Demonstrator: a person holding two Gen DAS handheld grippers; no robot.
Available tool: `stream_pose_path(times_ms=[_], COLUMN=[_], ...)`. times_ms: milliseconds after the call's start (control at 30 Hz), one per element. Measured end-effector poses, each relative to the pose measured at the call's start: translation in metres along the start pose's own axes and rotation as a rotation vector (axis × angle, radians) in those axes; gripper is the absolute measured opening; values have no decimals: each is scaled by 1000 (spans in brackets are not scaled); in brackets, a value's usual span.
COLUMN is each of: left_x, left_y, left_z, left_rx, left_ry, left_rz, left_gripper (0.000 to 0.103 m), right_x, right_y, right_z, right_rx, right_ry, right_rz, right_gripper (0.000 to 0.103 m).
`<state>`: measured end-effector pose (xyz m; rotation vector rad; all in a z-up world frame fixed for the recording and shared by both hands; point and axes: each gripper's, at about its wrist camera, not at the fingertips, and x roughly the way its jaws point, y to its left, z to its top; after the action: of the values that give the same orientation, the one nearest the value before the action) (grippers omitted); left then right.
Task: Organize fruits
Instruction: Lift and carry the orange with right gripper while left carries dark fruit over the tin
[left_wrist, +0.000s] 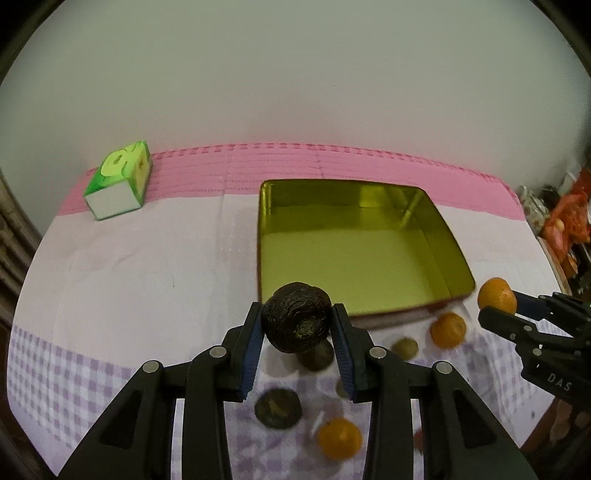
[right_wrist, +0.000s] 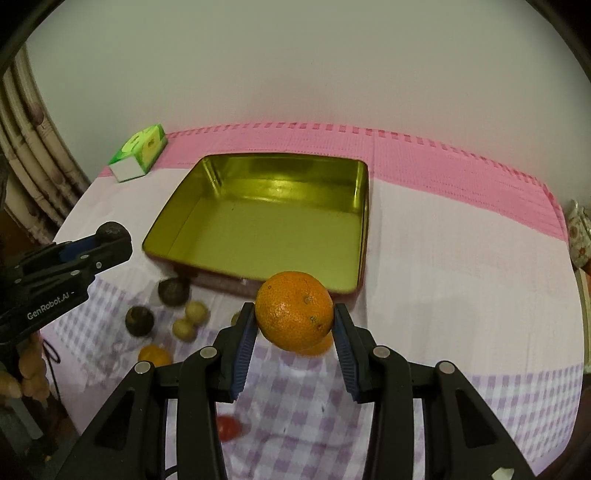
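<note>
left gripper (left_wrist: 297, 325): jaws narrowed onto a dark wrinkled fruit (left_wrist: 295, 317), pads pinching its widest sides, fruit held clear of the cloth.
right gripper (right_wrist: 294, 321): jaws closed to fruit width on an orange (right_wrist: 293, 310), gripped at its middle, hanging above the checked cloth.
gold tin (right_wrist: 207, 236): open and empty, at 12 o'clock of both held fruits, near edge just beyond them.
loose fruit: another orange (left_wrist: 340, 437) at 5 o'clock of the dark one, a second dark fruit (left_wrist: 277, 408) below it, pale small ones (right_wrist: 195, 312) at 9 o'clock of the held orange.
handling: orange looks firm and fairly light, its peel slightly slick; the shrivelled skin likely gives, so a gentle squeeze across the middle suits both.
risk: a round fruit may roll out of the pads if tilted.
</note>
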<state>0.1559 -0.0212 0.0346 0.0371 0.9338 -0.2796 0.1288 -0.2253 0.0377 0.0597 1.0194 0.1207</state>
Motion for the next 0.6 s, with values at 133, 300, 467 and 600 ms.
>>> stream_pose_path(times_ms=[133,300,467,600], left_x=[18,44,63,76], left_y=[2,0,-3,-6], left_z=[15,27,35,36], left_rx=[0,19,37,50], left_ry=[15,60,88,118], left_rz=[12,29,48,62], left_gripper=[37,37,37,37], right_x=[19,48,73,86], right_y=[0,1,0,-1], right_z=[22,37,47,48], right_rx=[-9,-9,-16,-18], right_ry=[20,71,119,146], right_rz=[-6,-11,-21,-15], right_gripper=[38,38,38,38])
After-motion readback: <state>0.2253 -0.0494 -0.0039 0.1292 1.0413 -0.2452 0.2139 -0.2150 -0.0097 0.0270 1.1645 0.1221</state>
